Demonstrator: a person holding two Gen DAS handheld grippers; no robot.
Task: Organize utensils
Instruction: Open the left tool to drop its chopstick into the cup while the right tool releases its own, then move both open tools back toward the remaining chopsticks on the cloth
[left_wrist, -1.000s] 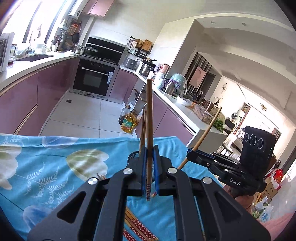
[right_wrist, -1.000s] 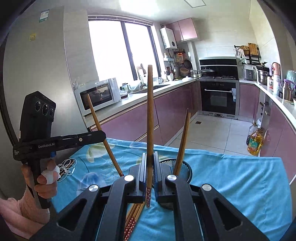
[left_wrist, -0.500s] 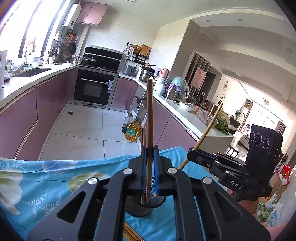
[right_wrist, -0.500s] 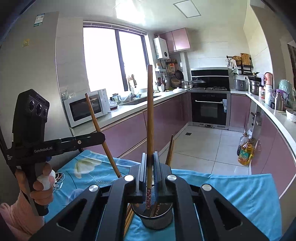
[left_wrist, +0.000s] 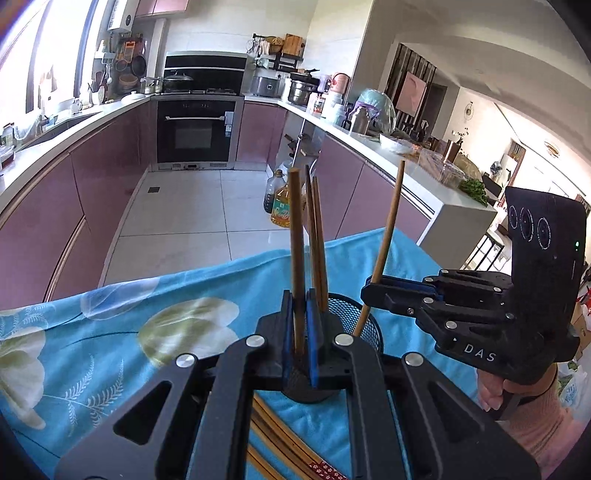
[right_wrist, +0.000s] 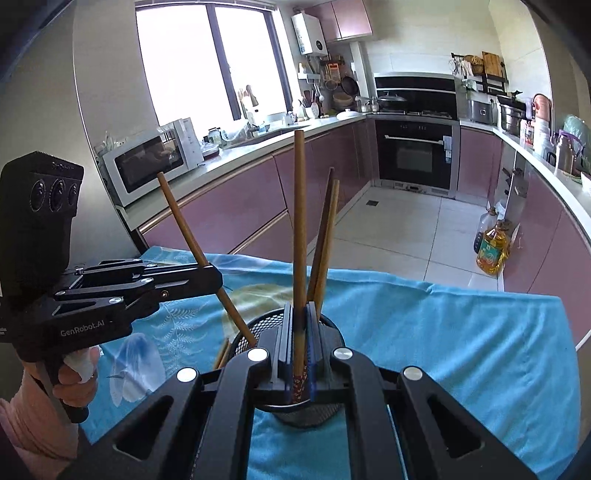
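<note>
Two handheld grippers are meeting over a black mesh holder (right_wrist: 258, 332) standing on a table under a blue floral cloth (right_wrist: 461, 332). The left gripper (left_wrist: 298, 332) is clamping one chopstick (left_wrist: 295, 240); the right gripper (right_wrist: 299, 350) is clamping another chopstick (right_wrist: 300, 221). Their lower ends are dipping into the holder, whose base is hidden behind the jaws. Two chopsticks (right_wrist: 327, 240) are leaning inside. Loose chopsticks (left_wrist: 280, 439), partly cut off, are lying near the table's front edge.

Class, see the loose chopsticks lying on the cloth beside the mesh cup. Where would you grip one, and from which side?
Probably from above, jaws across the shaft near the patterned end: the chopsticks lie flat and bunched on the cloth, so only their tops are free.
</note>
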